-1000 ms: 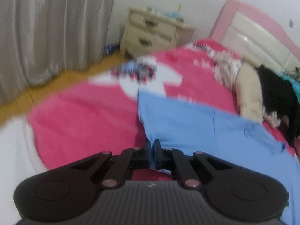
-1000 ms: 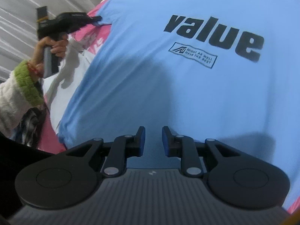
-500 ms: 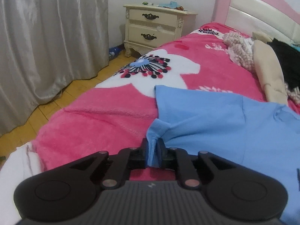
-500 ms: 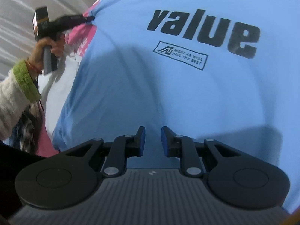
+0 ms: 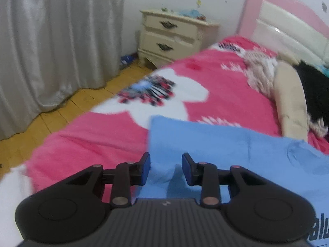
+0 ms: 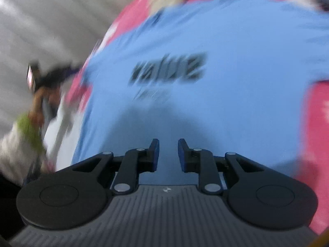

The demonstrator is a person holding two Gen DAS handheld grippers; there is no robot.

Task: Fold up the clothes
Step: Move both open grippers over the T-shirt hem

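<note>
Shirt: the blue T-shirt (image 5: 236, 150) is lying spread flat on the pink blanket (image 5: 92, 135) of the bed, print side up, with its "value" lettering (image 6: 168, 70) showing in the right wrist view.
Left gripper: the left gripper (image 5: 165, 168) is opening its jaws right now; a small raised pucker of blue cloth is sitting between the pads, but they are not pressing on it.
Right gripper: the right gripper (image 6: 168, 154) is hovering over the lower body of the shirt with a narrow gap between its jaws and nothing in them.
Key relation: the shirt's near corner is lying directly under and ahead of the left gripper, and the cloth is running away to the right from there, so the left hand looks nearer to that side edge while the right is sitting over the middle of the hem end.
Long axis: from the right wrist view the shirt is stretching straight away from the gripper, hem near, collar far.
Left view only: the nightstand (image 5: 174, 37), grey curtain (image 5: 51, 41) and a heap of other clothes (image 5: 292, 94) by the headboard.
Right view only: the person's hand (image 6: 41, 96) holding the other gripper at the shirt's left edge, badly blurred.
Next, I'd judge: a fresh grab for a fold.
</note>
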